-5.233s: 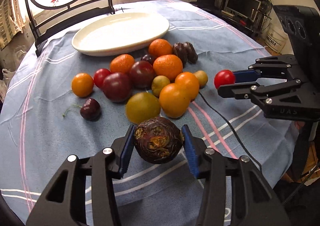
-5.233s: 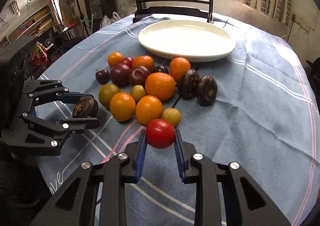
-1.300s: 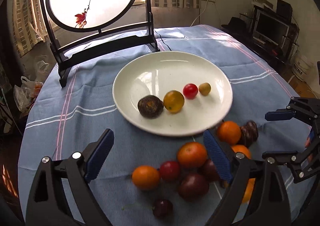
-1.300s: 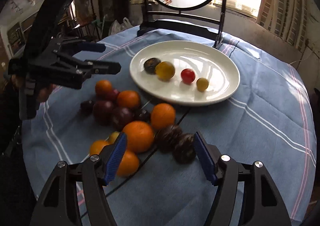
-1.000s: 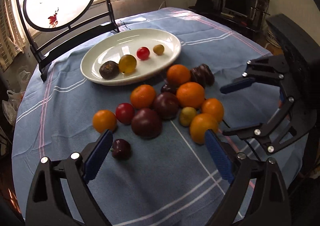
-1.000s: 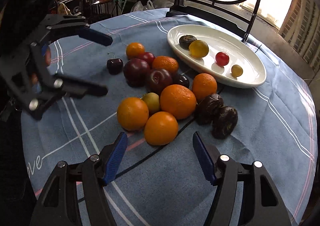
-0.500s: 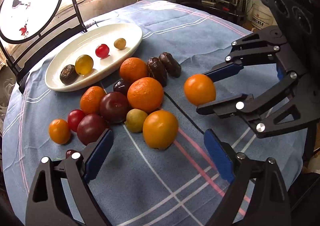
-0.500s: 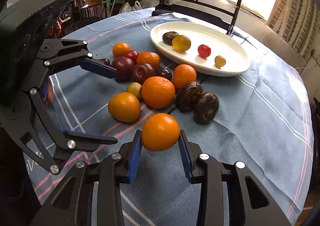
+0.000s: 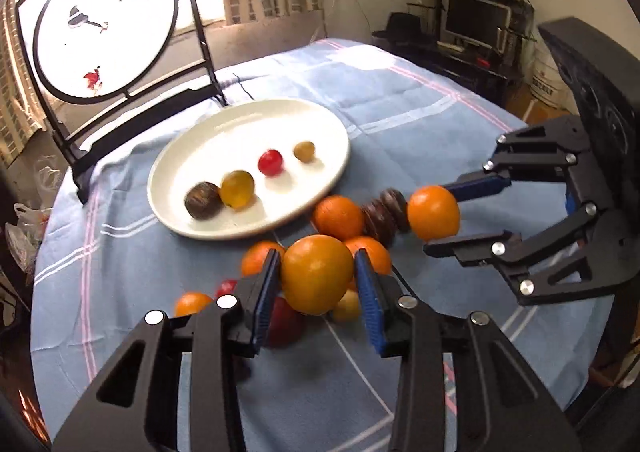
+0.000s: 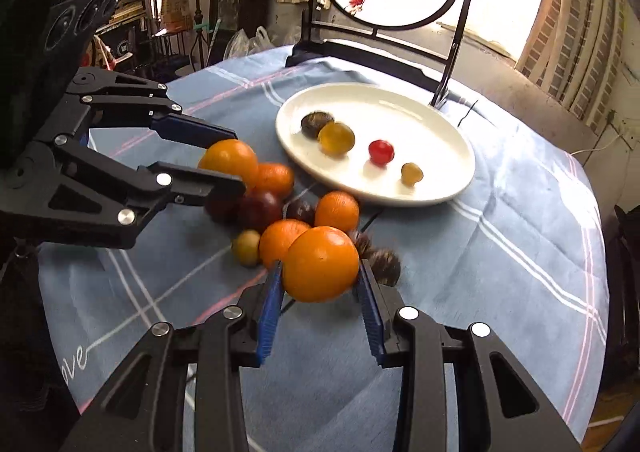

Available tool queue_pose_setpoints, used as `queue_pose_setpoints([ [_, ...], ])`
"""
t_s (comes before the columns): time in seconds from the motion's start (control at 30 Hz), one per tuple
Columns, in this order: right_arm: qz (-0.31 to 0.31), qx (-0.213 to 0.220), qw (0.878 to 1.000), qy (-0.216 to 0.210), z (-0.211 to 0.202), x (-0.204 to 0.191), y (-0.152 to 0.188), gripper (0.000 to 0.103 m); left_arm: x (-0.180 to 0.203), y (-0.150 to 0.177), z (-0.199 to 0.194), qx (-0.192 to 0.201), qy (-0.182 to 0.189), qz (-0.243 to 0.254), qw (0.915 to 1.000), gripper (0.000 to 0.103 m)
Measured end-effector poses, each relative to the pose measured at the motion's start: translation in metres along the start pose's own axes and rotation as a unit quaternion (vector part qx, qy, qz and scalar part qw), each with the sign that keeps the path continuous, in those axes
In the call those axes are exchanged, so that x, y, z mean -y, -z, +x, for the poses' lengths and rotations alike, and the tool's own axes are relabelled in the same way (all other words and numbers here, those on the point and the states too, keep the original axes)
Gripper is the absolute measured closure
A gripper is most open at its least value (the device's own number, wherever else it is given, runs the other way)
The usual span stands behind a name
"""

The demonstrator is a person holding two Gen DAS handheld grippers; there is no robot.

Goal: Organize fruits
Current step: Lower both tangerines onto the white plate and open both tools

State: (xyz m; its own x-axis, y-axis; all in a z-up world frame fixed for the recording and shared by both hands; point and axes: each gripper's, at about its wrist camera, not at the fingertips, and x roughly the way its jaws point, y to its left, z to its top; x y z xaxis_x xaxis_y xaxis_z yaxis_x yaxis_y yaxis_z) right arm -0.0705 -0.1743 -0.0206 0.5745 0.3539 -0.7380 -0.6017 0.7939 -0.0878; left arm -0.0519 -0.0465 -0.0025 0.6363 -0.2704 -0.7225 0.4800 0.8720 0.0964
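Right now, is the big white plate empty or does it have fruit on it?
Not empty. The white plate holds four small fruits in a row: a dark brown one, a yellow one, a red one, a small olive-yellow one.

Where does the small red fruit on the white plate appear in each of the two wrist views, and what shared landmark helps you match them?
Left wrist view: the red fruit lies above centre, third in the row on the white plate.
Right wrist view: the red fruit lies right of centre, again third in the row.
Shared landmark: the round painted screen standing behind the plate.
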Motion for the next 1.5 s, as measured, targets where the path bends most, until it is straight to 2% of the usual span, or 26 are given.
queue_pose_setpoints([
  [0.2,0.070,0.054,0.996,0.022,0.012,0.039,-0.065,0.066,-0.051,-0.063,0.018,0.029,-0.055,-0.069,0.9957,0.066],
  [0.37,0.125,0.041,0.991,0.024,0.056,0.070,-0.092,0.066,-0.072,-0.081,0.063,-0.004,-0.098,-0.082,0.9918,0.066],
  [0.5,0.151,0.022,0.988,0.021,0.087,0.083,-0.095,0.066,-0.083,-0.080,0.091,-0.026,-0.105,-0.090,0.9900,0.066],
  [0.7,0.159,0.001,0.987,0.015,0.114,0.087,-0.092,0.066,-0.094,-0.077,0.111,-0.040,-0.114,-0.097,0.9880,0.066],
  [0.97,0.154,-0.009,0.988,0.013,0.126,0.085,-0.092,0.066,-0.096,-0.079,0.124,-0.045,-0.119,-0.094,0.9874,0.065],
  [1.3,0.154,-0.015,0.988,0.019,0.138,0.085,-0.099,0.065,-0.096,-0.088,0.125,-0.029,-0.131,-0.083,0.9874,0.065],
  [1.37,0.151,-0.018,0.988,0.025,0.140,0.085,-0.100,0.064,-0.097,-0.089,0.125,-0.026,-0.135,-0.083,0.9869,0.055],
  [1.43,0.148,-0.011,0.988,0.036,0.136,0.085,-0.101,0.057,-0.101,-0.088,0.124,-0.023,-0.134,-0.089,0.9866,0.050],
  [1.5,0.150,-0.002,0.988,0.040,0.129,0.085,-0.099,0.049,-0.106,-0.085,0.121,-0.023,-0.135,-0.097,0.9858,0.039],
])
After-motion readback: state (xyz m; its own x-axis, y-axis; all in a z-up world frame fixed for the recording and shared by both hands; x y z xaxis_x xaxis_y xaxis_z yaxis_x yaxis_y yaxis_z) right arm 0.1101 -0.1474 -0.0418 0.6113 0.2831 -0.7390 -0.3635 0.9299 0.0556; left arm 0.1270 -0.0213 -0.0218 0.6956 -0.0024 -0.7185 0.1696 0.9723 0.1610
